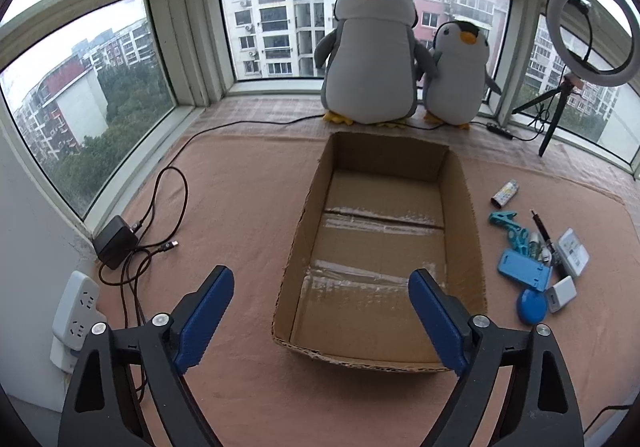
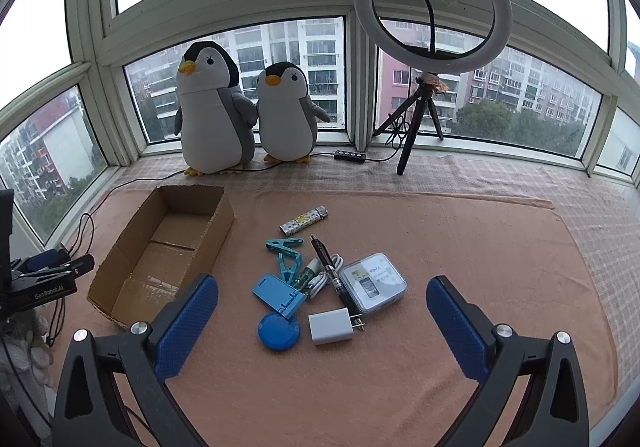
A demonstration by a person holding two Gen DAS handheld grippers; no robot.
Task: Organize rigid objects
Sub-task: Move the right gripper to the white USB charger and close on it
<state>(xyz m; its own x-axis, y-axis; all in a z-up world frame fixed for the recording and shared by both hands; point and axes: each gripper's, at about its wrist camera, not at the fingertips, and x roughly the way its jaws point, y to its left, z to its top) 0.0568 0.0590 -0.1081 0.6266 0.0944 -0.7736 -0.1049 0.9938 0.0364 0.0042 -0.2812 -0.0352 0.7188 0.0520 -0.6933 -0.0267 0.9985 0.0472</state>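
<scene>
**K:** Left wrist view, reading left to right: power strip (image 1: 76, 311) at the wall, black adapter (image 1: 114, 241) with its cable, then the cardboard box (image 1: 466, 199) dead ahead. We see bare cardboard and tape on the floor of it, nothing inside. Left gripper (image 1: 322, 281) is spread wide, holding nothing, hovering at the box's near end.

**M:** Agreed. So we judge progress at zero: nothing sorted yet.

**K:** Right wrist view, same order: left gripper's body at the far left edge, box next, then the whole pile just to the box's right on the pink cloth (image 2: 460, 231). Patterned lighter (image 2: 304, 222) sits furthest back, a bit apart. Two teal clips (image 2: 285, 253) in front of it. Blue phone stand (image 2: 276, 294) leans over the blue round disc (image 2: 279, 332). White charger plug (image 2: 331, 327) is just beside the disc.

**M:** And the middle tangle?

**K:** Black pen (image 2: 332, 271) lies across a coiled white cable (image 2: 326, 275) and a small green tube; we can't tell what the tube is. Clear case (image 2: 374, 281) touches the pen on its right side.

**M:** Right gripper?

**K:** Right gripper (image 2: 322, 311) is also released, fingers wide, empty, poised over the near side of the pile with charger and disc between the pads.

**M:** So everything's left to do. We'd guess charger or disc goes first; they're loose at the near edge. Pen and cable overlap, so those may drag each other.

**K:** Penguins (image 2: 216, 111) and ring light (image 2: 432, 7) at the window stay out of it, we assume.
</scene>
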